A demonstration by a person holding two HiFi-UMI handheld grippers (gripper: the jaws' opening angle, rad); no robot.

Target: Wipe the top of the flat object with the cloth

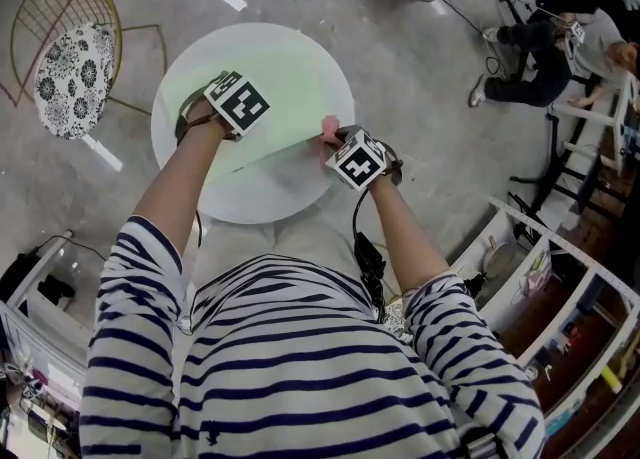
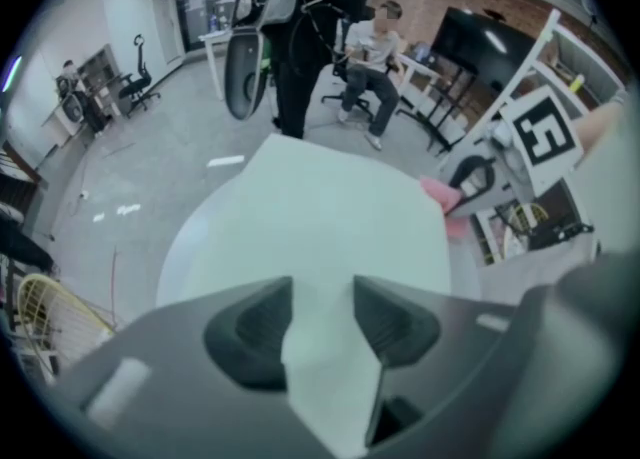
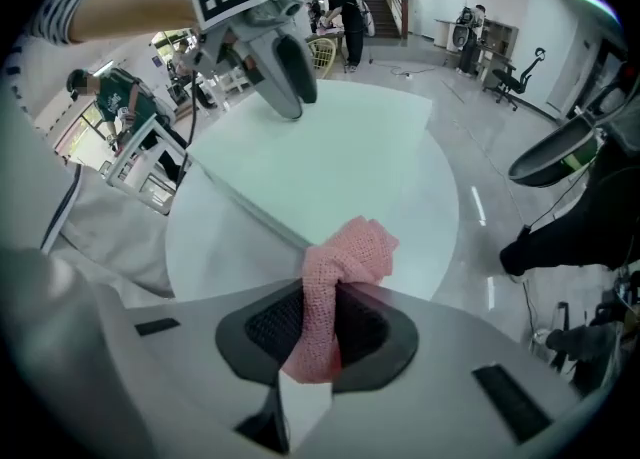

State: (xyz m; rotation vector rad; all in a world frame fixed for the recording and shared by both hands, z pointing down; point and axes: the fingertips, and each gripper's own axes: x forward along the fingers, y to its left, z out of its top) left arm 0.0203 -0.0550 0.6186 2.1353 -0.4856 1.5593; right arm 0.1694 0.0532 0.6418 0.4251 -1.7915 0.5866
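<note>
One round white counter (image 1: 262,205) fills the middle of the head view, standing on a grey floor. On it lies the flat object (image 1: 290,82), a pale green sheet covering most of the top.

My left gripper (image 2: 320,319) points steeply down at the sheet's left side. Its jaws stand apart, and the pale sheet shows in the gap between them, with no pad visibly pressing on it. My right gripper (image 3: 318,335) is at the sheet's right edge, jaws clamped on the cloth (image 3: 348,255). The cloth is a small pink knitted piece, bunched into a wad that pokes out past the jaw tips, just over the line where the sheet's edge meets bare counter.

I judge this to be the start of the wipe: the cloth is gripped and at the edge, with no stroke across the green top begun. Next I would need to lower the wad onto the sheet and sweep it across toward the left gripper with light pressure. The left gripper would steady the sheet so it does not slide.
</note>
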